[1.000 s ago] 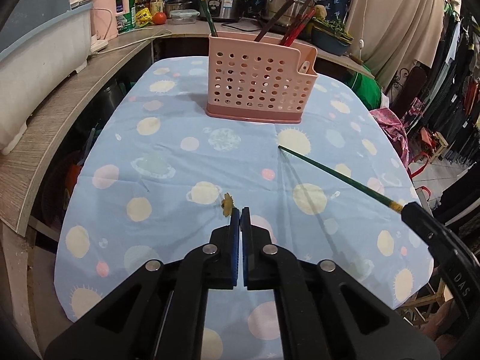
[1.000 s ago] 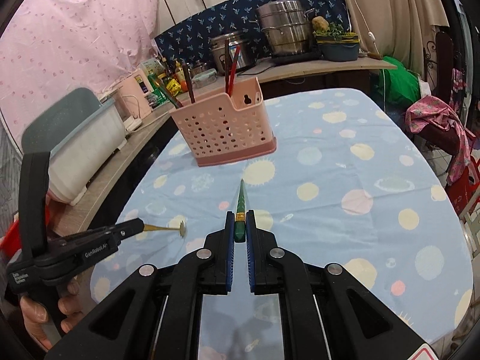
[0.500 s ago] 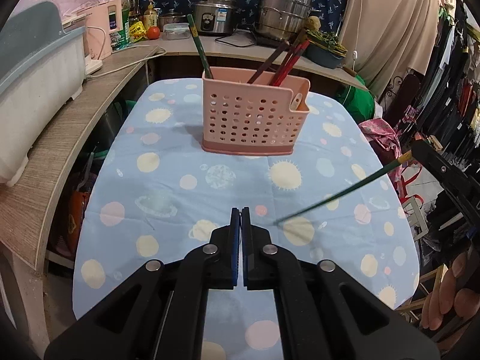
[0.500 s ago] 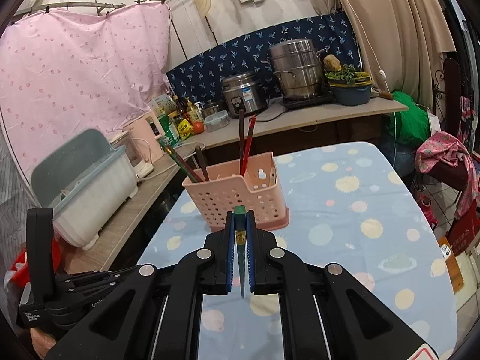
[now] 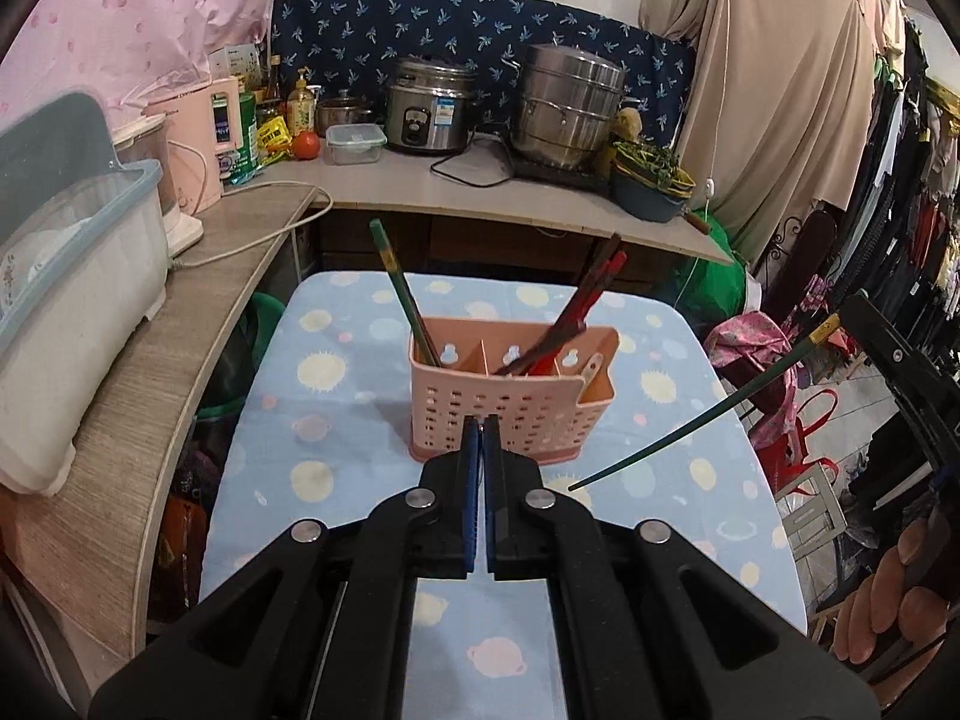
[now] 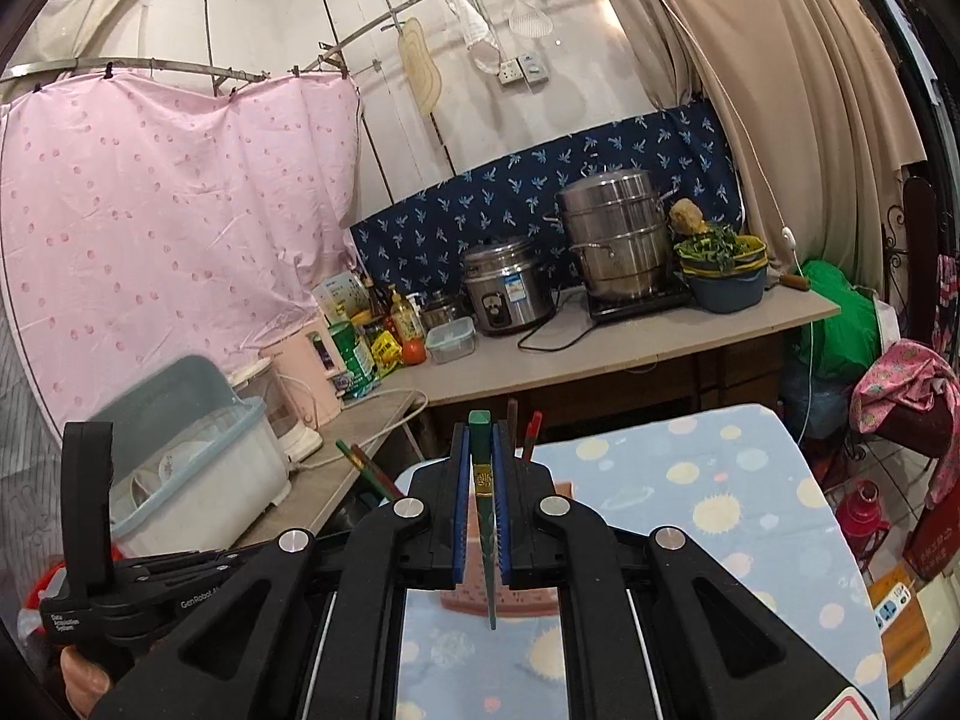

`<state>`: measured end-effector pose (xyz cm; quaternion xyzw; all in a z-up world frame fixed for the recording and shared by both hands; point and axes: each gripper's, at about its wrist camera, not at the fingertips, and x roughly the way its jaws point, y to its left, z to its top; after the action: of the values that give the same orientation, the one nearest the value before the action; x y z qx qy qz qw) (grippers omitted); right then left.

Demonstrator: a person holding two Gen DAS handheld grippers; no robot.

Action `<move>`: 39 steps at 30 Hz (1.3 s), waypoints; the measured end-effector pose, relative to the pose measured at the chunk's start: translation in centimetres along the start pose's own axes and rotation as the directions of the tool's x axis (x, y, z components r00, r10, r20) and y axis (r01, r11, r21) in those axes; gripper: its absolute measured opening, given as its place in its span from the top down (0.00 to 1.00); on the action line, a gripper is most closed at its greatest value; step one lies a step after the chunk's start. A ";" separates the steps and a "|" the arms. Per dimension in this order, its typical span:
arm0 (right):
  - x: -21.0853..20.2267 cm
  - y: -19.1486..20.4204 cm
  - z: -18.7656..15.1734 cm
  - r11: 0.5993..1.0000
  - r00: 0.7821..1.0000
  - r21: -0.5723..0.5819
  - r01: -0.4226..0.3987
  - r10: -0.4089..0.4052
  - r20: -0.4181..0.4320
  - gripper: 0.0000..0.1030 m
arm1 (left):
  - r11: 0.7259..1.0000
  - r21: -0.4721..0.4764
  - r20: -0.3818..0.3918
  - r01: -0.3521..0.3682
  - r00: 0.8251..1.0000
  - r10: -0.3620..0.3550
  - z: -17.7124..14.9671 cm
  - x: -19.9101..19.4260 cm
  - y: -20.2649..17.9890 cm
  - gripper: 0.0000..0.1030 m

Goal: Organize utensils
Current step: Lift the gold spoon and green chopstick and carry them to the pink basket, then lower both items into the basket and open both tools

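A rice cooker and a steel steamer pot are sitting on the back surface, while a pink curtain is hanging behind.

Cramped home kitchen: rice cooker, steel steamer pot, dish-drainer box along wooden counters.

Navy leaf-print cloth backs the L-shaped wooden counter. Left of the cloth, a pink dotted curtain hangs from a curved rail. Right of it, a beige drape. Above it, a white wall with a socket plate. Clothes rack far right.
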<state>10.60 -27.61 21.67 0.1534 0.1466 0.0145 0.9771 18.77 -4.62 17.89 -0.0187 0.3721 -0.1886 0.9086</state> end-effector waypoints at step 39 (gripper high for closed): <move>16.6 0.0 -1.2 0.999 0.987 -0.033 0.030 -0.035 -0.154 0.93 | 0.999 -0.034 -0.039 0.012 0.999 -0.014 6.7 12.5 1.1 0.99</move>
<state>26.14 -26.08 15.91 0.1347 0.2241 0.0127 0.9651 31.84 -8.78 14.21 -0.0327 0.3930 -0.1884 0.8994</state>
